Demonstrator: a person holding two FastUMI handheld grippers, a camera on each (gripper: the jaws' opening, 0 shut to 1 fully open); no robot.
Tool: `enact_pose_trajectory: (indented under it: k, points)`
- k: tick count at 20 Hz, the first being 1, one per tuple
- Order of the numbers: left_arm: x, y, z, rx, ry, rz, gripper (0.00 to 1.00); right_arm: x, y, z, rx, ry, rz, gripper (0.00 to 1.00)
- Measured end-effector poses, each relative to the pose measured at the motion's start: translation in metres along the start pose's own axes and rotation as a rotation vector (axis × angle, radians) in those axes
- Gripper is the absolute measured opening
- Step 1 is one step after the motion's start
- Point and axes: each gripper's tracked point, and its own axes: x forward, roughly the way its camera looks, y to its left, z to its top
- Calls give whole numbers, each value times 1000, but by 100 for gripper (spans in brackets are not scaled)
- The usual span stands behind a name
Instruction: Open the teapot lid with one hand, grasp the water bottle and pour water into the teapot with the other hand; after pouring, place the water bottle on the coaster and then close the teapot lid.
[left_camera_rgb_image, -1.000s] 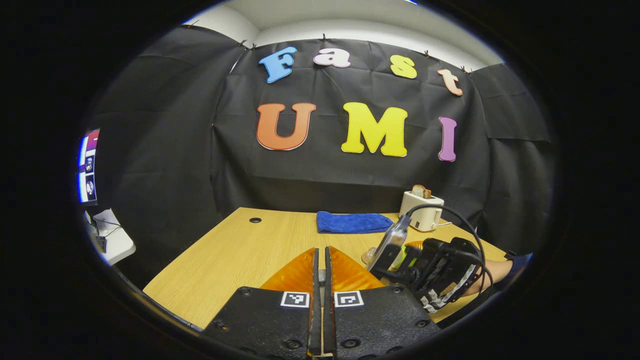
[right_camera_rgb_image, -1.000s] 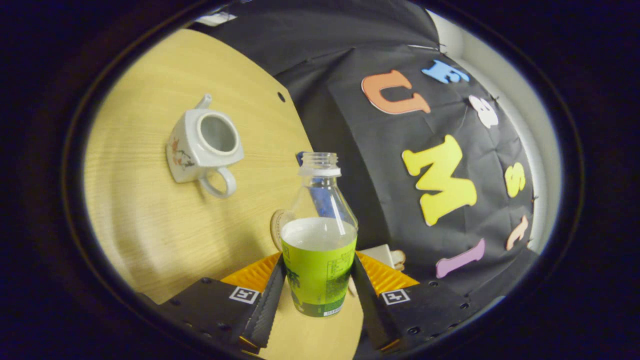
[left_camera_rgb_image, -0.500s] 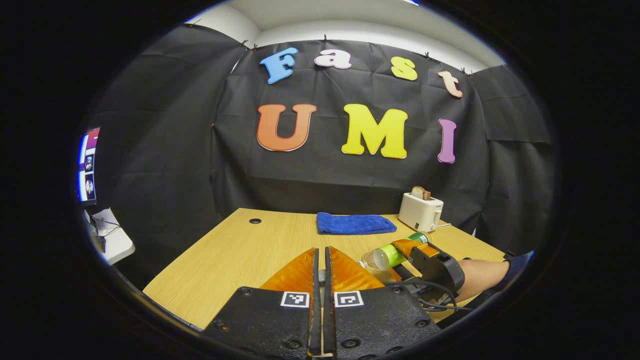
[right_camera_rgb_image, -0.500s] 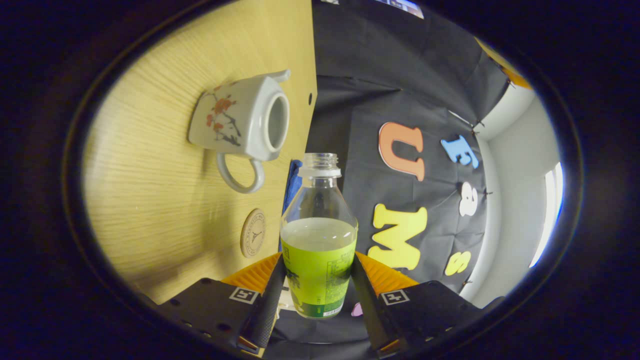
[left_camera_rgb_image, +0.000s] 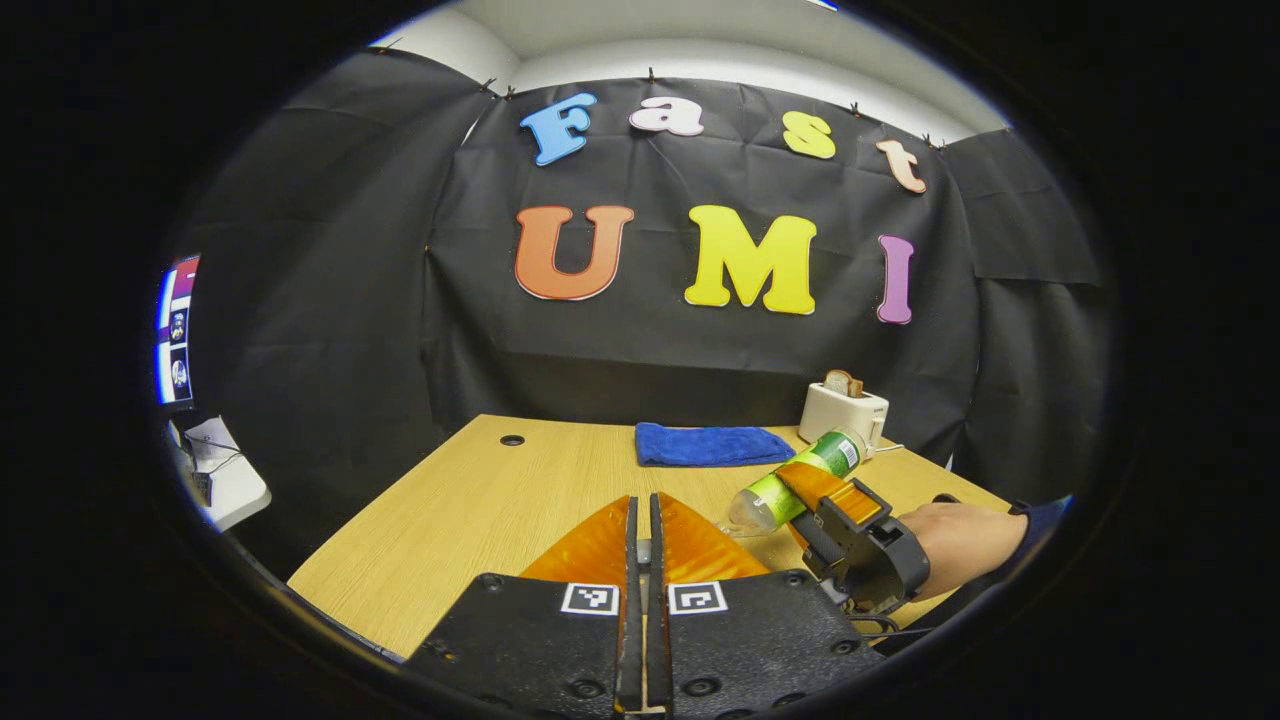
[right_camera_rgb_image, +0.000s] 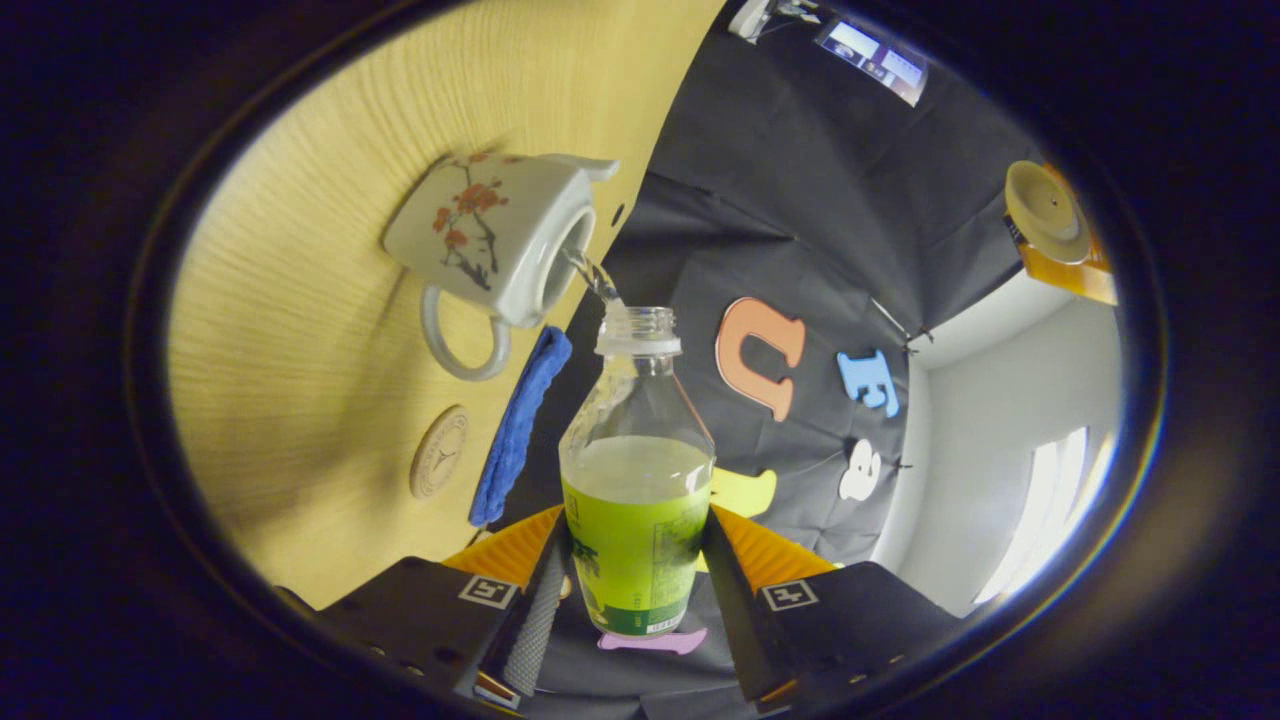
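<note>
In the right gripper view the two fingers of the right gripper (right_camera_rgb_image: 637, 570) cover both flanks of the water bottle (right_camera_rgb_image: 638, 500), and its base sits low between them, partly masked. The teapot (right_camera_rgb_image: 490, 235) turns its mouth toward the bottle neck, so the inside cannot be seen. Far up to the gripper's right, the teapot lid (right_camera_rgb_image: 1047, 211) is small; what grips it is cut off at the edge. In the left gripper view the left gripper (left_camera_rgb_image: 643, 560) hides whatever it pinches, and its jaws stand nearly together
</note>
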Motion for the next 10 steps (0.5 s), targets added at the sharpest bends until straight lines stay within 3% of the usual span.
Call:
enact_pose_trajectory:
  k: [4, 10]
  points:
    - [1, 0, 0, 3, 1, 0, 4, 1, -14, -2, -56, -2, -62, 74]
    - [0, 0, -1, 4, 0, 0, 4, 2, -23, 0, -93, -10, -95, 74]
